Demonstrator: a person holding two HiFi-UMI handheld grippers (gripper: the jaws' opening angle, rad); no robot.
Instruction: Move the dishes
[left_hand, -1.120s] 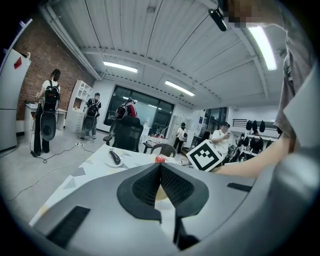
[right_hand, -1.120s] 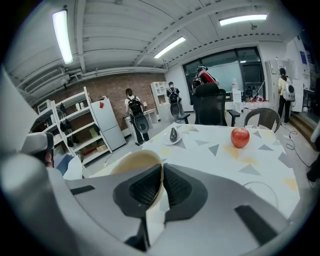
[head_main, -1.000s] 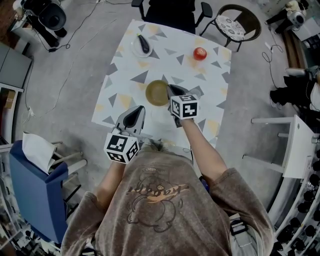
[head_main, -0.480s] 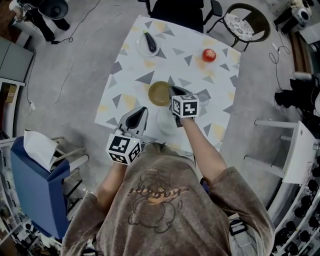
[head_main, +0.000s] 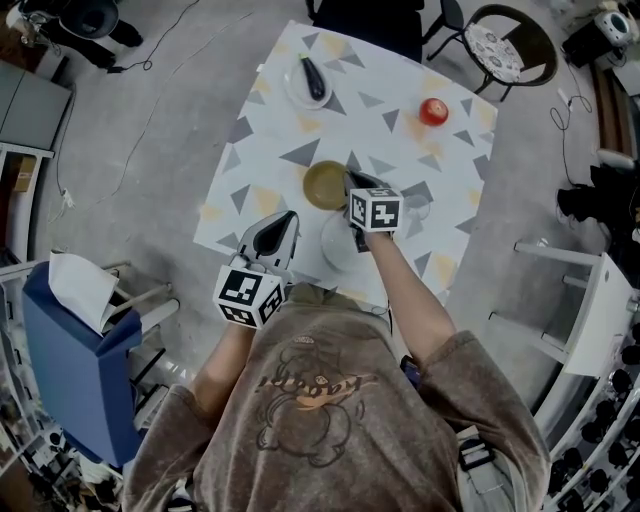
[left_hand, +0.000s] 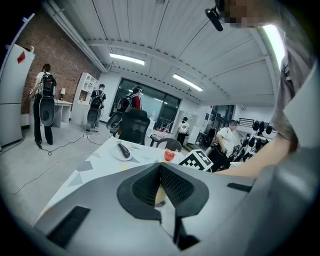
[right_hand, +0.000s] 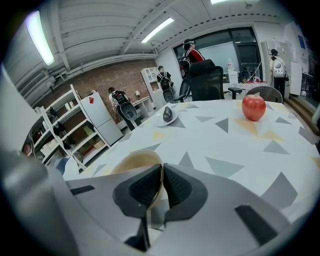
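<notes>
right gripper (head_main: 349, 181) fingers clamp the rim of the round tan bowl (head_main: 322, 186); left gripper (head_main: 286, 218) fingers are together, empty.

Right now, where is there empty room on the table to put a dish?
Free: the stretch between the eggplant plate and the apple, and the left side of the table beside the yellow bowl. Crowded: the near edge, where the bowl, the clear dish and the right gripper sit close together.
</notes>
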